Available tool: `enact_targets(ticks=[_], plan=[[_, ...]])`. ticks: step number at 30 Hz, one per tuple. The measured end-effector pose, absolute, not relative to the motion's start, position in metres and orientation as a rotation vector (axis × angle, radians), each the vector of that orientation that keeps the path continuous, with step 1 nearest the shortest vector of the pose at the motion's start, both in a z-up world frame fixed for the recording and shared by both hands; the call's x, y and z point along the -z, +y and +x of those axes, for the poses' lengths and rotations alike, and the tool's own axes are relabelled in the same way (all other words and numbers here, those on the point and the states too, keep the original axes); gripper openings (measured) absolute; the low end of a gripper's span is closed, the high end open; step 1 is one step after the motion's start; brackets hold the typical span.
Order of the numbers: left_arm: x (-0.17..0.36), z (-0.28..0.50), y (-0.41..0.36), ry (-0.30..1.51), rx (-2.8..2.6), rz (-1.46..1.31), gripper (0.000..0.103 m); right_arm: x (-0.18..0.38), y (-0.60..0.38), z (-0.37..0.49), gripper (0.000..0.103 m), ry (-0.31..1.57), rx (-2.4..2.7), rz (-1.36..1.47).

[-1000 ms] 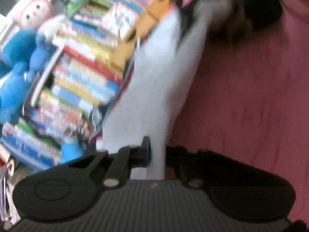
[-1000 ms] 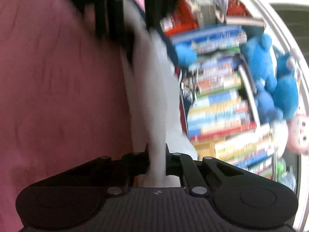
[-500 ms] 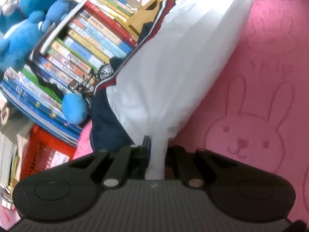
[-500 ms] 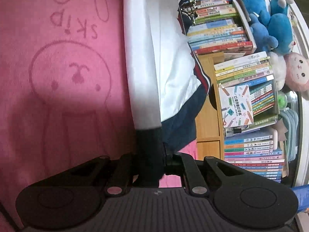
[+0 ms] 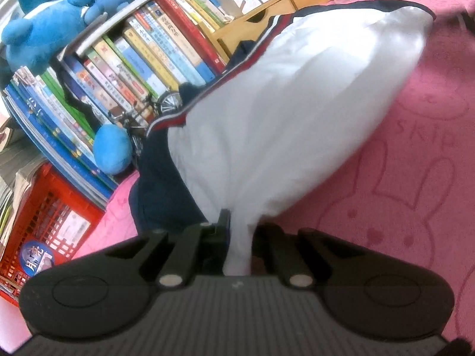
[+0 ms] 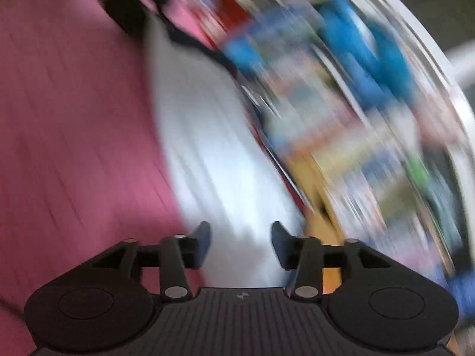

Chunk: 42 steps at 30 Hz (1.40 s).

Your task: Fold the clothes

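Note:
A white garment (image 5: 285,112) with navy and red trim lies on a pink bunny-print blanket (image 5: 415,178). My left gripper (image 5: 239,231) is shut on a pinched white edge of it, close to the camera. In the right wrist view, which is heavily motion-blurred, my right gripper (image 6: 240,237) is open, its fingers apart over the white garment (image 6: 213,154), holding nothing. A dark shape at the top left of that view may be the left gripper.
Rows of books (image 5: 142,59), blue plush toys (image 5: 50,23), a wooden drawer unit (image 5: 267,14) and a red crate (image 5: 44,231) line the blanket's left side. The pink blanket (image 6: 65,118) fills the left of the right wrist view.
My right gripper has let go of the dark cuff and opened, and it is moving fast. My left gripper still holds the white edge; the garment has settled lower onto the blanket.

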<state>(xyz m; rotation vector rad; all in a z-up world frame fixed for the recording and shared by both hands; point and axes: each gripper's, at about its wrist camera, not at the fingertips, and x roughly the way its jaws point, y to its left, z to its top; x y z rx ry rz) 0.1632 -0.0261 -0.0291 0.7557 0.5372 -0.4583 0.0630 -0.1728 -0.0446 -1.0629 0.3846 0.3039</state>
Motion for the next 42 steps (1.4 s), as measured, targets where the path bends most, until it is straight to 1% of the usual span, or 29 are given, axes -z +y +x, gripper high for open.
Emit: enact_targets(ticks=[2,5,6,7,8,9,10,11,12,16,21,26,27,32,36,39,42], plan=[[0.027,0.166,-0.026,0.55,0.459,0.745,0.002,0.051,-0.132,0.081,0.048,0.347,-0.389,-1.055],[0.024,0.169,-0.024,0.569,0.467,0.726,0.002,0.062,-0.086,0.116,0.047,0.346,-0.433,-1.055],[0.023,0.17,-0.024,0.574,0.47,0.719,0.002,0.064,-0.077,0.126,0.041,0.339,-0.431,-1.064],[0.023,0.171,-0.023,0.577,0.472,0.714,0.002,0.067,-0.068,0.134,0.04,0.332,-0.421,-1.07],[0.022,0.171,-0.023,0.578,0.473,0.71,0.002,0.068,-0.061,0.14,0.036,0.338,-0.412,-1.064],[0.022,0.171,-0.023,0.578,0.473,0.707,0.002,0.069,-0.059,0.146,0.028,0.351,-0.405,-1.052],[0.022,0.171,-0.022,0.578,0.473,0.704,0.002,0.071,-0.06,0.15,0.023,0.363,-0.394,-1.056],[0.023,0.171,-0.022,0.576,0.473,0.703,0.002,0.076,-0.064,0.152,0.016,0.373,-0.376,-1.075],[0.023,0.171,-0.022,0.574,0.473,0.705,0.002,0.08,-0.069,0.151,0.014,0.379,-0.361,-1.094],[0.024,0.169,-0.023,0.559,0.474,0.72,0.002,0.086,-0.11,0.141,0.013,0.418,-0.309,-1.145],[0.023,0.169,-0.022,0.56,0.477,0.706,0.002,0.091,-0.185,0.132,0.011,0.534,-0.146,-1.189],[0.03,0.164,-0.035,0.515,0.416,0.789,0.004,0.078,-0.218,0.121,0.011,0.523,-0.064,-1.148],[0.03,0.163,-0.037,0.514,0.4,0.8,0.003,0.076,-0.225,0.118,0.009,0.52,-0.048,-1.14],[0.013,0.138,-0.023,0.487,0.363,0.849,0.003,0.06,-0.255,0.104,0.008,0.496,0.021,-1.104],[-0.006,0.089,-0.009,0.467,0.395,0.855,0.003,0.03,-0.251,0.047,0.008,0.413,-0.035,-1.12],[-0.002,0.049,0.0,0.486,0.437,0.86,0.004,0.02,-0.245,-0.004,0.008,0.4,-0.081,-1.112],[0.011,0.018,0.004,0.535,0.482,0.876,0.005,0.026,-0.242,-0.05,0.009,0.427,-0.129,-1.092]])
